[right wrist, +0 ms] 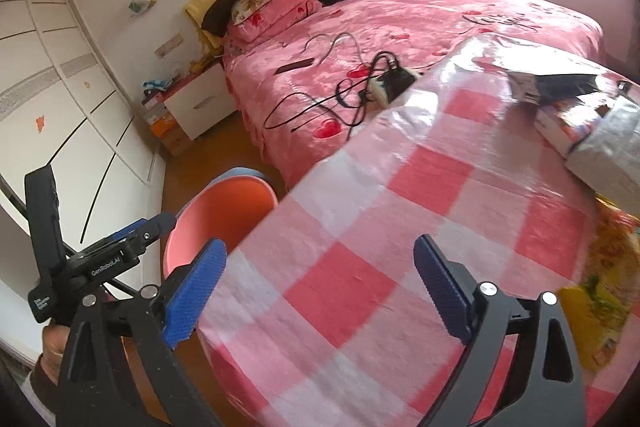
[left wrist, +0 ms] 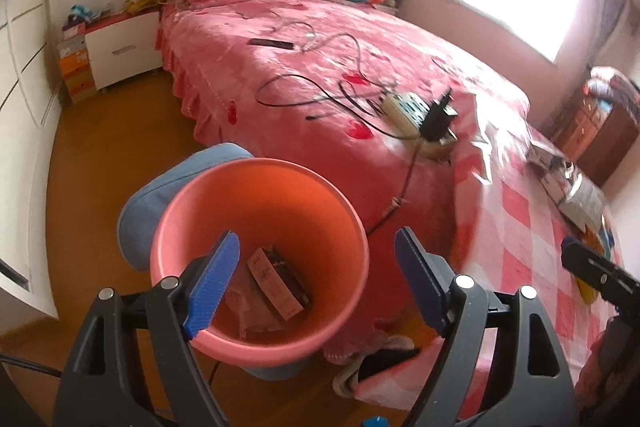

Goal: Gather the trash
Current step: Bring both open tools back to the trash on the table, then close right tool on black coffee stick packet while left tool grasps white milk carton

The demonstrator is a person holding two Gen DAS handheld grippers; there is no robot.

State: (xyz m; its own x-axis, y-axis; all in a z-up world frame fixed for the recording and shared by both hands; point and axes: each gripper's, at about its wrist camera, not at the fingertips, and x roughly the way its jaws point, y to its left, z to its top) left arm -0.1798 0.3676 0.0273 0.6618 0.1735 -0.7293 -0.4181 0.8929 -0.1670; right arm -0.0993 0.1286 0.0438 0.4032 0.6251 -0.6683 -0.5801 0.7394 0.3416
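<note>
Both tools are held wide open with nothing gripped: the left tool [left wrist: 316, 279] hangs over the pink bin [left wrist: 260, 259], the right tool [right wrist: 320, 291] over the checked counter [right wrist: 360, 227]. Trash [left wrist: 276, 287] lies in the bin's bottom, and at the counter's 2 o'clock a box [right wrist: 568, 125] and a grey bag [right wrist: 612, 147] are seen.

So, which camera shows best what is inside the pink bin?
The left wrist view: it looks down into the pink bin and shows a carton on the bottom. The right wrist view shows only part of the rim; the checked table hides the inside.
</note>
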